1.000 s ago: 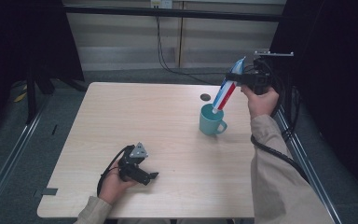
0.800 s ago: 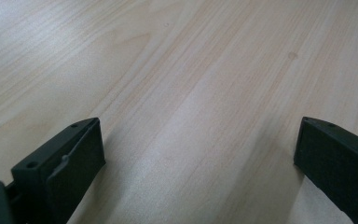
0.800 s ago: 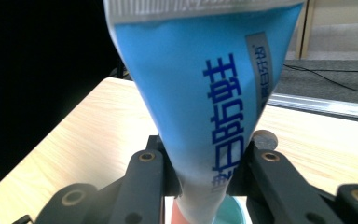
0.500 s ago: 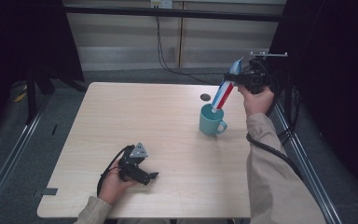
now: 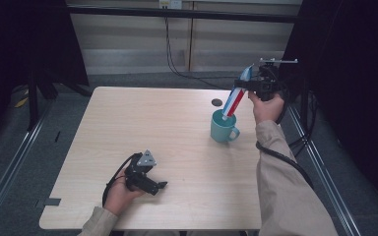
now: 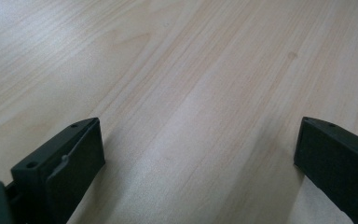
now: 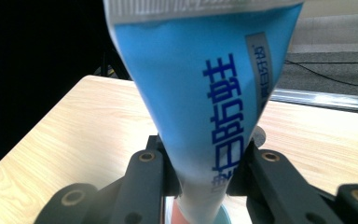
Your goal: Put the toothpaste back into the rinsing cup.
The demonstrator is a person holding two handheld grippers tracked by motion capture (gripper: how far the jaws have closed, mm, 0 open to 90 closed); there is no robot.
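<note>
A blue, white and red toothpaste tube (image 5: pixel 235 98) hangs slanted over a teal mug (image 5: pixel 223 129) at the table's right side, its lower end at the mug's rim. My right gripper (image 5: pixel 242 83) is shut on the tube's upper part. In the right gripper view the black jaws pinch the blue tube (image 7: pixel 205 93) near its narrow end, with my right gripper (image 7: pixel 205 170) pointing down at the mug. My left gripper (image 5: pixel 158 186) lies on the table near the front edge, held in a hand. Its jaws stand wide apart over bare wood in the left gripper view (image 6: pixel 200 158).
The light wooden table (image 5: pixel 152 123) has a small dark round spot (image 5: pixel 216 102) just behind the mug. Metal rails run along the floor on both sides. A dark frame and cables stand behind the table.
The right hand has sunk a little with the tube, bringing its lower end down to the mug. The left hand and its gripper have stayed where they were.
</note>
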